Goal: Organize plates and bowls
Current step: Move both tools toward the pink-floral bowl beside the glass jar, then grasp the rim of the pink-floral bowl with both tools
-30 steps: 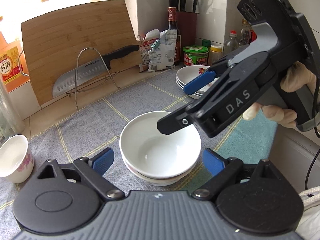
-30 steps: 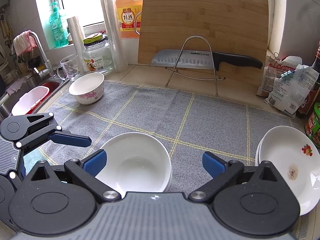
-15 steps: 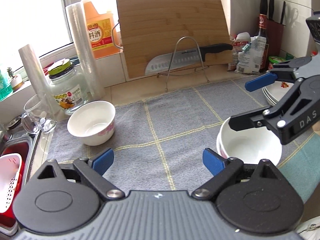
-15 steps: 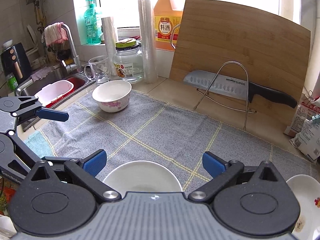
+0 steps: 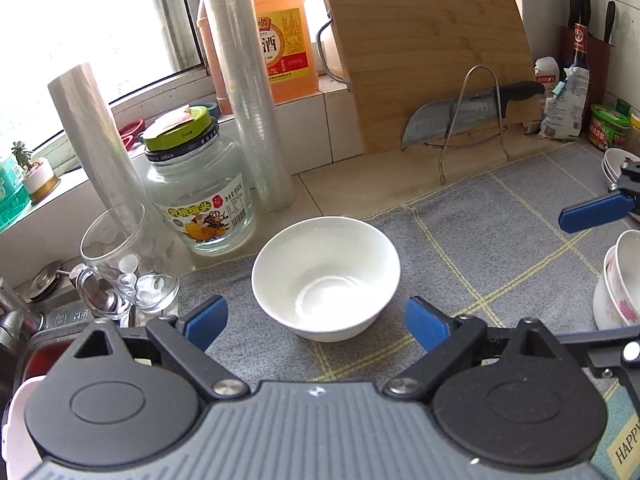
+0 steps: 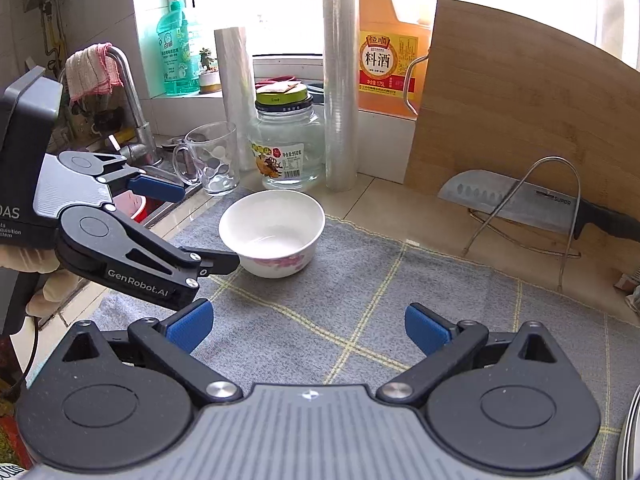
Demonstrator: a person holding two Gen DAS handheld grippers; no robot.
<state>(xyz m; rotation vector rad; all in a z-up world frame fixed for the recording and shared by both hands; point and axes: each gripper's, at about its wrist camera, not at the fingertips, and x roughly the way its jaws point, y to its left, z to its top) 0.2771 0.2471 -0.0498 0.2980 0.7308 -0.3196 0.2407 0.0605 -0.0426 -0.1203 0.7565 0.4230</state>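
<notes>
The left gripper [image 5: 316, 320] is seen low in frame, tilted downward, jaws spread wide and empty. The small white ceramic bowl with pink flowers [image 5: 326, 276] is framed just beyond the blue pads, untouched, on the grey checked cloth [image 5: 480, 248]. The right gripper [image 6: 306, 326] is likewise spread wide with nothing held.

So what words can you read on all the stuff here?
"料酒" and "恒顺": orange jug.
"SUPOR": knife.
"GenRobot.AI": left gripper.
"HAPP", cut off: yellow label at the frame edge.
"净含量:950克": glass jar.
Green soap bottle and right-hand packets: print too small to read.
</notes>
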